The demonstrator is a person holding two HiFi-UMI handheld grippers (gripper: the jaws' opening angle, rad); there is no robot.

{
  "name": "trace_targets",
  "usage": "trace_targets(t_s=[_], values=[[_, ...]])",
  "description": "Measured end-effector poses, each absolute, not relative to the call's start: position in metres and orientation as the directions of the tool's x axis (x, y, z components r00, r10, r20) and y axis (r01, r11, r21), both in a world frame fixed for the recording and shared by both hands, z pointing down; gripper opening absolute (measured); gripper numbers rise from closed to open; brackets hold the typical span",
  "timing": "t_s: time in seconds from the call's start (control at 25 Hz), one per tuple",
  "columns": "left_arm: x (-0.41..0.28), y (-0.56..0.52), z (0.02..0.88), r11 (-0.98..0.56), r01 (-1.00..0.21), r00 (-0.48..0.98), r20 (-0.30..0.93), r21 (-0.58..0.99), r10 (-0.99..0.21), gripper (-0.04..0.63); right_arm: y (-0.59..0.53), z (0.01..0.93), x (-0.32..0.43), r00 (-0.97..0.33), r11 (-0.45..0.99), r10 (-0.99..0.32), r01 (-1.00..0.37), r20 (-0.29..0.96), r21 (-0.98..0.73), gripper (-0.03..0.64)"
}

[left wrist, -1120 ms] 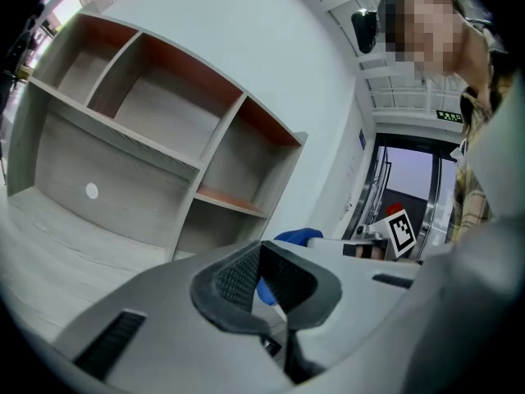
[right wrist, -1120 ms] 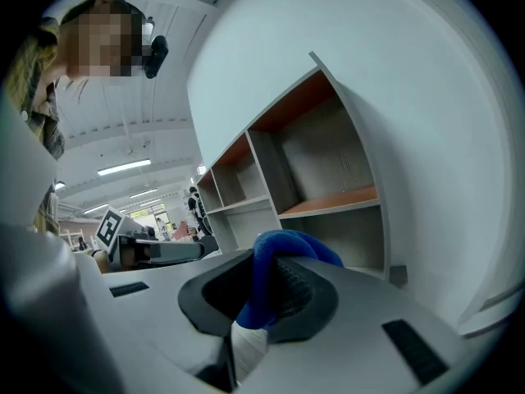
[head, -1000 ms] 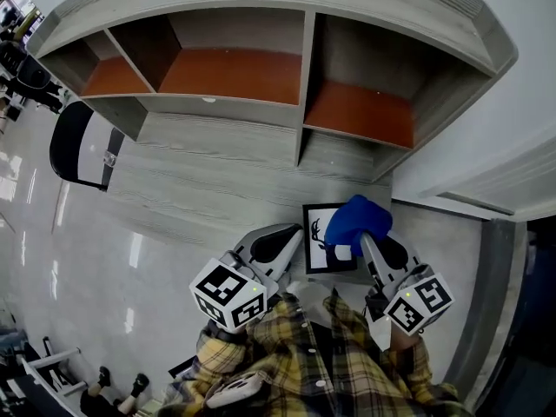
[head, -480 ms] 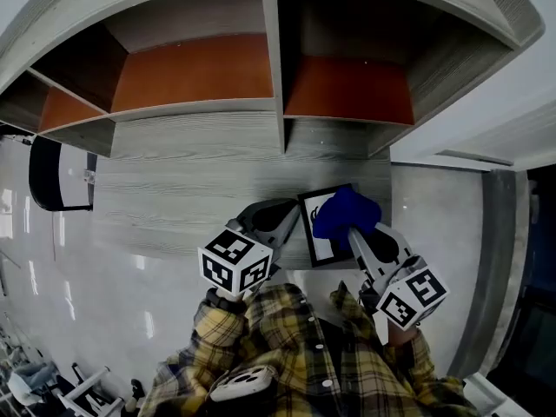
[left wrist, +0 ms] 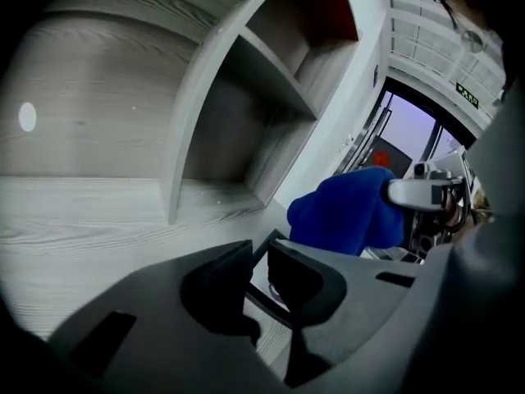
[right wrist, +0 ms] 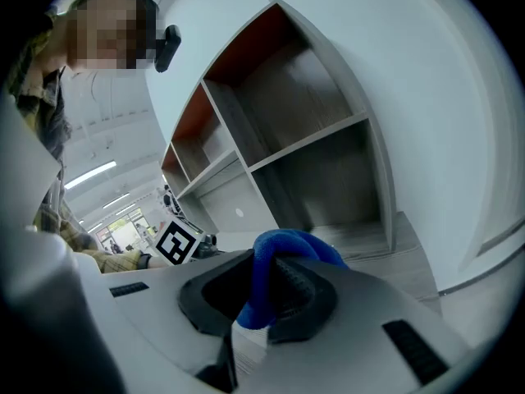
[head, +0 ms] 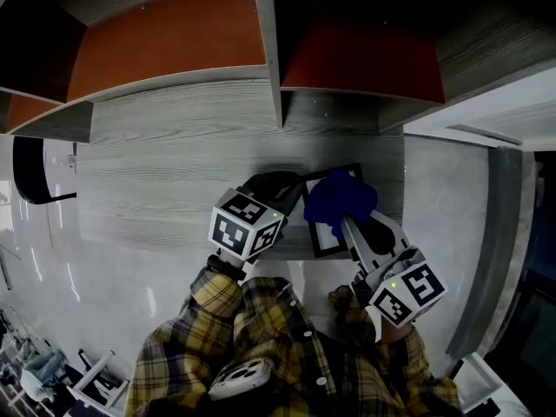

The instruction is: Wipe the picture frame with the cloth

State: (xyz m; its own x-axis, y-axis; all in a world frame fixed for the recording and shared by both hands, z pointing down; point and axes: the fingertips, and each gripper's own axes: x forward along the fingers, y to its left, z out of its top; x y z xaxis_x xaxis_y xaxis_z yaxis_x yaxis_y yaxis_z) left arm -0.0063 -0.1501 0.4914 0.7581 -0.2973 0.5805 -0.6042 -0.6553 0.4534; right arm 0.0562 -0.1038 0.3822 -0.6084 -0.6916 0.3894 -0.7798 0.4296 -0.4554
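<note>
A black picture frame (head: 323, 238) with a white print lies flat on the grey wood desk (head: 174, 172). In the head view my left gripper (head: 294, 188) is at its left edge. The left gripper view shows that gripper (left wrist: 258, 257) shut on the picture frame's (left wrist: 267, 304) edge near a corner. My right gripper (head: 345, 221) is shut on a bunched blue cloth (head: 340, 196), which rests on the frame's upper part and hides it. In the right gripper view the cloth (right wrist: 283, 249) bulges out between the jaws of the right gripper (right wrist: 262, 290). From the left, the cloth (left wrist: 349, 216) sits just past the frame.
A grey shelf unit with orange-backed compartments (head: 174, 42) stands at the back of the desk, split by an upright divider (head: 265, 50). A black chair (head: 35, 168) is at the far left. A white panel (head: 452, 215) borders the desk on the right.
The head view has dropped closer to the desk and shelves. The frame now lies slightly turned, with the left gripper tight against its left edge. The cloth stays on its upper part.
</note>
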Motion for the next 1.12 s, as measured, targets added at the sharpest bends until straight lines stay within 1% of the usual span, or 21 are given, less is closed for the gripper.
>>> trace_targets(t_s=[0.12,0.2,0.52,0.68,0.8,1.12], values=[[-0.004,-0.156,0.516,-0.647,-0.600,0.757,0.596,0.471,-0.268,0.086,-0.101,0.394,0.060,-0.599,0.412,-0.694,-0.785,0.399,-0.463,0.049],[-0.002,-0.157,0.532,-0.636,-0.602,0.752,0.611,0.483,-0.247,0.096,-0.095,0.402,0.063,-0.595,0.395,-0.690,-0.787,0.412,-0.474,0.049],[0.009,-0.155,0.562,-0.625,-0.589,0.753,0.628,0.512,-0.196,0.097,-0.078,0.426,0.072,-0.585,0.347,-0.680,-0.787,0.441,-0.510,0.049],[0.008,-0.158,0.570,-0.640,-0.608,0.725,0.657,0.470,-0.205,0.097,-0.075,0.432,0.072,-0.595,0.347,-0.672,-0.779,0.441,-0.523,0.049],[0.009,-0.157,0.576,-0.668,-0.604,0.702,0.687,0.435,-0.187,0.097,-0.073,0.437,0.071,-0.602,0.349,-0.664,-0.774,0.444,-0.528,0.049],[0.013,-0.155,0.574,-0.676,-0.602,0.697,0.693,0.424,-0.186,0.091,-0.073,0.441,0.070,-0.610,0.358,-0.650,-0.772,0.454,-0.525,0.049]])
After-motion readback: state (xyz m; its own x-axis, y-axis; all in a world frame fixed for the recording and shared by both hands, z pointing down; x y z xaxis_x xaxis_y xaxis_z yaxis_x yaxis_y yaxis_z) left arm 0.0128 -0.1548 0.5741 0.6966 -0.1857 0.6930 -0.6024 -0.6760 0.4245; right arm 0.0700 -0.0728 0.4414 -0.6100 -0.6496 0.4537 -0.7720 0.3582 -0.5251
